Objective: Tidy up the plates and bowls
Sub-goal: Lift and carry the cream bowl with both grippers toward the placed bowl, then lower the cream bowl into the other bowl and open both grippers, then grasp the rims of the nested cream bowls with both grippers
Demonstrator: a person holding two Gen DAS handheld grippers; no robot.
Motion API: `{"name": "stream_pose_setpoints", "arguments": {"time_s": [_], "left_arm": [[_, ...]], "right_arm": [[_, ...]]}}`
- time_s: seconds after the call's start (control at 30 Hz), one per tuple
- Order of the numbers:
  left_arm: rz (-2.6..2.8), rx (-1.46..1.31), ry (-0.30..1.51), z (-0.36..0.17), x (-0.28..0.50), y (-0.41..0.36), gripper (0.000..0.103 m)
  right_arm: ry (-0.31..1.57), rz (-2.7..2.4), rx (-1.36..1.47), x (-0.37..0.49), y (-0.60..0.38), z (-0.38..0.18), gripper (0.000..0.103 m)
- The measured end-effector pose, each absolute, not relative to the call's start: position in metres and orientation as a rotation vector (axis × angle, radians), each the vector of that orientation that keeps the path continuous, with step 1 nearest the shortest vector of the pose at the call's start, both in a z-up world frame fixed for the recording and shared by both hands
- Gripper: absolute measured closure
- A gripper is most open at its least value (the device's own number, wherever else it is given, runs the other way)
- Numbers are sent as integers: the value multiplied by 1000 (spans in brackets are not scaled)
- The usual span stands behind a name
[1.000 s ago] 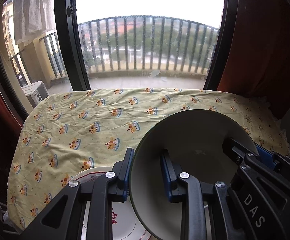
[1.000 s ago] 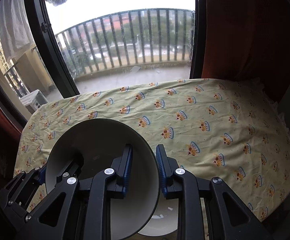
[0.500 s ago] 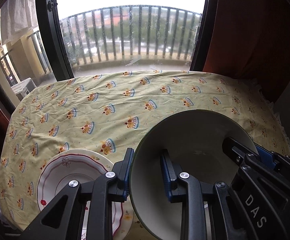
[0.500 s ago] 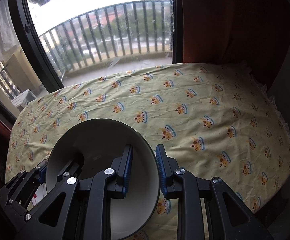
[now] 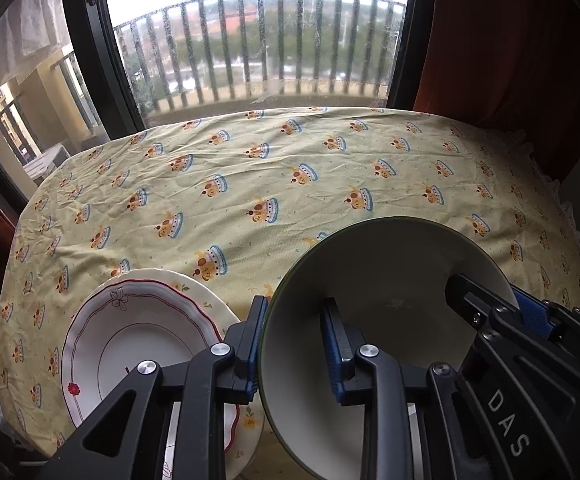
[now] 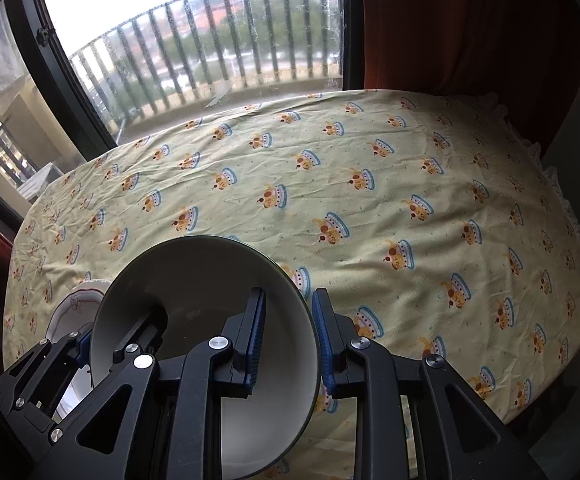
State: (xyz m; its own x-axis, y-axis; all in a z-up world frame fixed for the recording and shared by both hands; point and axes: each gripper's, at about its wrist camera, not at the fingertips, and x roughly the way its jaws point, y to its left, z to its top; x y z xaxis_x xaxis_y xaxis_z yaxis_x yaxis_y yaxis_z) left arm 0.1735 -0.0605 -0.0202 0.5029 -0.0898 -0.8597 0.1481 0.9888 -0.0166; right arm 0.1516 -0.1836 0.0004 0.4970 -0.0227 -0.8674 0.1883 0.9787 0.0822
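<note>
The left hand-held gripper [image 5: 294, 354] is clamped on the left rim of a large bowl [image 5: 386, 276]. One blue-padded finger sits outside the rim and the other inside, with the thin wall of the bowl pinched between them. The right hand-held gripper [image 6: 287, 346] grips the opposite rim of the same bowl [image 6: 201, 280] in the same way, one finger inside and one outside. Each gripper shows in the other's view, biting the far side of the rim.

The bowl is pale grey-white inside with a dark green rim. It is tilted, its open side facing the cameras, and it is held up between the two grippers above the near part of the desk.

Just left of the bowl, at the near left edge of the desk, two plates lie stacked. The upper plate [image 5: 137, 328] is white with a wavy red border line and a small red flower. Beneath it a cream plate [image 5: 249, 420] with small yellow flowers sticks out on the right side.

The desk is covered by a pale yellow tablecloth [image 5: 269, 168] printed with small crowns and lightly creased. Beyond its far edge stands a dark-framed window [image 5: 85, 44] looking onto a balcony railing [image 5: 265, 44]. A red curtain [image 5: 502, 40] hangs at the far right.
</note>
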Motion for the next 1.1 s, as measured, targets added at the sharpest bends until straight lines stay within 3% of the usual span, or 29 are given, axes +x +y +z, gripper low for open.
{"name": "stream_pose_setpoints", "arguments": {"time_s": [0.7,0.8,0.83,0.87,0.9,0.93,1.1], "left_arm": [[-117,59,1072,-49,174,-56,76],[-145,38,1081,-47,171,-53,66],[-166,31,1079,-46,170,-52,59],[-187,21,1077,-45,169,-51,45],[-186,20,1069,-44,168,-49,38],[-174,25,1055,-43,166,-48,34],[-243,-26,1073,-48,168,-43,32]], "right_arm": [[1079,-89,140,157,-177,-32,74],[1096,-46,166,158,-177,-32,58],[1097,-53,170,157,-178,-32,49],[1094,-61,171,156,-178,-32,37],[1089,-62,173,155,-179,-31,33],[1082,-61,177,153,-180,-30,31],[1093,-55,201,151,-181,-30,30]]}}
